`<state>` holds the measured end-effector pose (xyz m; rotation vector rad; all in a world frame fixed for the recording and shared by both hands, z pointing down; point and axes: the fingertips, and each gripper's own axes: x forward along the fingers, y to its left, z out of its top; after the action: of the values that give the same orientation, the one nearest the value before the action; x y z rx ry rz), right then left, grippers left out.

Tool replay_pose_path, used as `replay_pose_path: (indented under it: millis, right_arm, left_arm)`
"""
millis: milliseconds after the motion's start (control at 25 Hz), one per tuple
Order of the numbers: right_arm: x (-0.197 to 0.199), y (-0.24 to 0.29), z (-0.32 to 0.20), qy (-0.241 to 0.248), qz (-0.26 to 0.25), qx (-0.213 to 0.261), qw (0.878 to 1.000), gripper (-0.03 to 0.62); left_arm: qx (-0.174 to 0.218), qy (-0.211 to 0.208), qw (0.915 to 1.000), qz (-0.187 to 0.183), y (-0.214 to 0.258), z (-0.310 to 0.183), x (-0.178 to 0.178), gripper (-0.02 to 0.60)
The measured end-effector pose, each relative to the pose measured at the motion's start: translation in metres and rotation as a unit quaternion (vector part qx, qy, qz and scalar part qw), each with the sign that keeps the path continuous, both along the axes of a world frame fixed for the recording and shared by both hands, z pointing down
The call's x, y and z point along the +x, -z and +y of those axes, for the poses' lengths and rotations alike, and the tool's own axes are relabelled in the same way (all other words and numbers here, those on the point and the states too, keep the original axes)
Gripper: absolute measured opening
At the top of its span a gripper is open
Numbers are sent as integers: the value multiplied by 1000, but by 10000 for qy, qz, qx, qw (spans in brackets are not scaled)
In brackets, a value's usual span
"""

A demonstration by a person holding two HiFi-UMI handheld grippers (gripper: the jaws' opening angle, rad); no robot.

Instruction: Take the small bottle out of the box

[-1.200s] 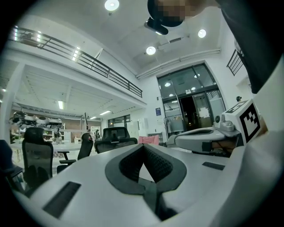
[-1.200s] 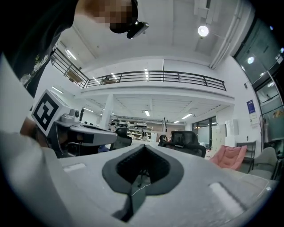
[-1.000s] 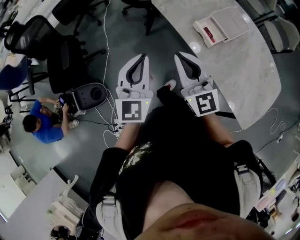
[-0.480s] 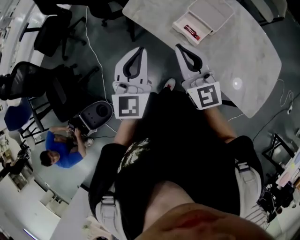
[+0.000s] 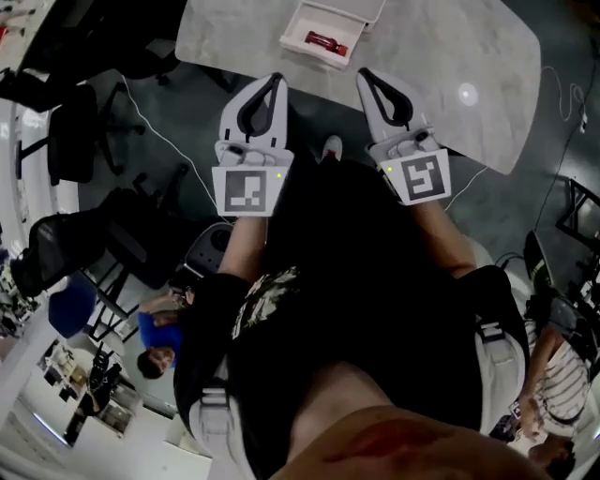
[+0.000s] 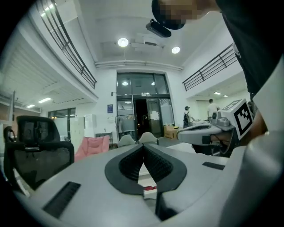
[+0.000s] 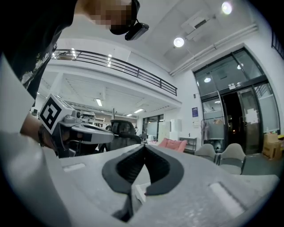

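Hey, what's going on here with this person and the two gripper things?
A person holds a two-jaw gripper in each hand, both aimed at a marble table. The left gripper and right gripper are shut and empty. On the table lies an open white box with a small red bottle inside. Neither gripper has reached the box yet, so the bottle is untouched.

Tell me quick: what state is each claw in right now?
Left claw: closed, tips together, holding nothing.
Right claw: closed, tips together, holding nothing.
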<state>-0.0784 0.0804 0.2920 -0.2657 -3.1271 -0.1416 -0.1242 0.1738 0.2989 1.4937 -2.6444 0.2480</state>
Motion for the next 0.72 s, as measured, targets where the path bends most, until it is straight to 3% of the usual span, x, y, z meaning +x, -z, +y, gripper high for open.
replay_pose_path:
  millis: [360, 520, 600, 720]
  right_arm:
    - [-29, -13, -53, -903, 305, -18, 9954, -5]
    - [-49, -24, -73, -1206, 483, -151, 9914, -5]
    - [-58, -28, -82, -1291, 554, -203, 9899, -5]
    - [-69, -33, -96, -1427, 607, -278, 9875, -5]
  left_arm:
    - [-167, -1346, 9906, 197, -18, -75, -39, 14]
    - [-418, -1941, 9792, 412, -35, -101, -54, 21]
    - [-609, -2227, 9718, 469, -44, -114, -60, 88]
    - [-943, -2671, 9579, 471, -56, -135, -63, 106]
